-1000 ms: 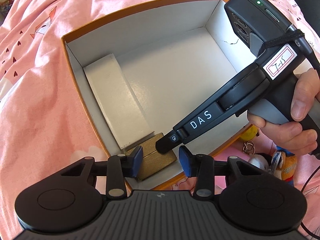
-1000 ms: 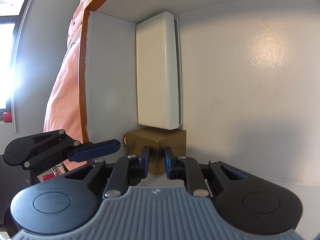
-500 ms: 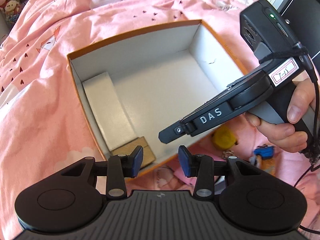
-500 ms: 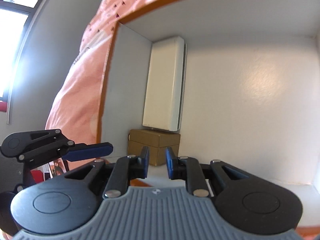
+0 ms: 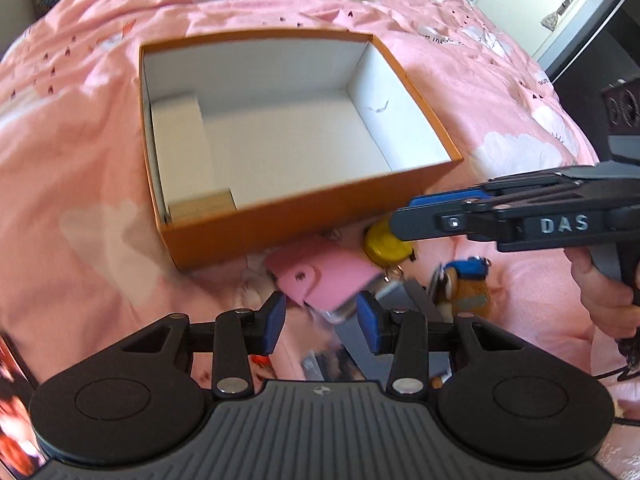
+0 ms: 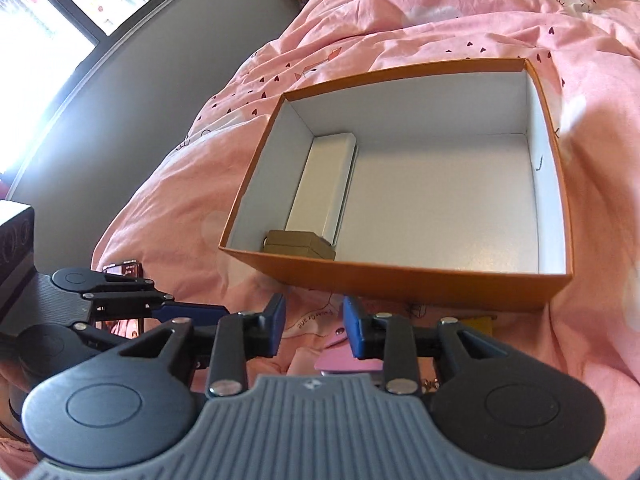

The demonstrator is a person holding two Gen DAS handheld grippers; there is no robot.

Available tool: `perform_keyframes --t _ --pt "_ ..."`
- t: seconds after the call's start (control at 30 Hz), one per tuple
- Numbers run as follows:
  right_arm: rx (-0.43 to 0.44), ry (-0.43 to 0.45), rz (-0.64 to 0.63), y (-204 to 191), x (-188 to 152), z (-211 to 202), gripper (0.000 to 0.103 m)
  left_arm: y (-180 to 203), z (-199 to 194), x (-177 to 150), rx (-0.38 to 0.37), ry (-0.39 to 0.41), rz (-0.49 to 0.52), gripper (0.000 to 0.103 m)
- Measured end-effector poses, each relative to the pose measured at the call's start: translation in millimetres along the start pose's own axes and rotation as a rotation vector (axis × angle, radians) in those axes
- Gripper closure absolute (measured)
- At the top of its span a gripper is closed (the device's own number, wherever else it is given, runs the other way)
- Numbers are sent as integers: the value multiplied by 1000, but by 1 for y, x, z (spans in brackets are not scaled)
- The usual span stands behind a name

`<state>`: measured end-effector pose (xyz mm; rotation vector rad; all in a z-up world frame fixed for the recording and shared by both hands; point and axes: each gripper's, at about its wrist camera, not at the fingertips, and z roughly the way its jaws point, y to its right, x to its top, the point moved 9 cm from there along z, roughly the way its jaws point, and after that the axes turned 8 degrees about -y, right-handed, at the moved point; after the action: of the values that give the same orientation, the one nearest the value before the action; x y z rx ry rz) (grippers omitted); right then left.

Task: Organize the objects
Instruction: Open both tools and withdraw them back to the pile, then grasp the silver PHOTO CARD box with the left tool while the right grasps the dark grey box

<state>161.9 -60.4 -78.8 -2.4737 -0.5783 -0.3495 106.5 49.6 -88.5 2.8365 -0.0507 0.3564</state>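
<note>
An orange box [image 5: 304, 208] with a white inside lies on the pink bed cover; it also shows in the right wrist view [image 6: 400, 280]. Inside at its left wall lie a white flat box [image 6: 324, 184] and a small brown box [image 6: 300, 243]. In front of the orange box lie a pink case [image 5: 324, 276], a yellow round thing [image 5: 384, 244] and a bear keychain [image 5: 466, 284]. My left gripper [image 5: 320, 322] is open just above the pink case. My right gripper [image 6: 314, 326] is open and empty, outside the box near its front wall.
The pink bed cover [image 5: 80, 184] surrounds the box. A grey flat item [image 5: 368, 344] lies under the left gripper. A dark speaker [image 5: 624, 108] stands at the far right. A window [image 6: 48, 32] and grey wall are at the left.
Both grippers have pulled back out of the orange box. The right gripper has left the brown box inside and opened wider. The left gripper now hangs over the pink case.
</note>
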Motion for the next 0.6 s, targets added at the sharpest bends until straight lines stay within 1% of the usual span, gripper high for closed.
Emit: perform_keyframes --t 0.03,0.07,0.17,0.23,0.4,0.5,0.57,0.6 --pt "-10 0 2 -1 -7 -2 65 2 1 -10 -16 -11 -16 54" --pt "-16 -1 6 -1 -14 -4 60 1 4 -17 -24 -20 -33 54" --pt "-28 -21 22 -1 -36 -5 59 -3 13 -35 -41 -46 -96 53" --pt "-34 -41 42 0 -49 -2 58 -5 21 -46 -64 -72 -129 47" --pt "-40 -92 100 7 -71 10 54 -5 44 -66 -61 -149 -149 46" --pt "-48 -103 123 11 -77 14 54 -4 53 -72 -93 -175 -168 46" --pt "-34 -121 144 14 -81 19 55 -3 58 -76 -103 -194 -175 46" --pt "-26 -131 154 15 -83 22 57 -3 60 -77 -107 -203 -178 46"
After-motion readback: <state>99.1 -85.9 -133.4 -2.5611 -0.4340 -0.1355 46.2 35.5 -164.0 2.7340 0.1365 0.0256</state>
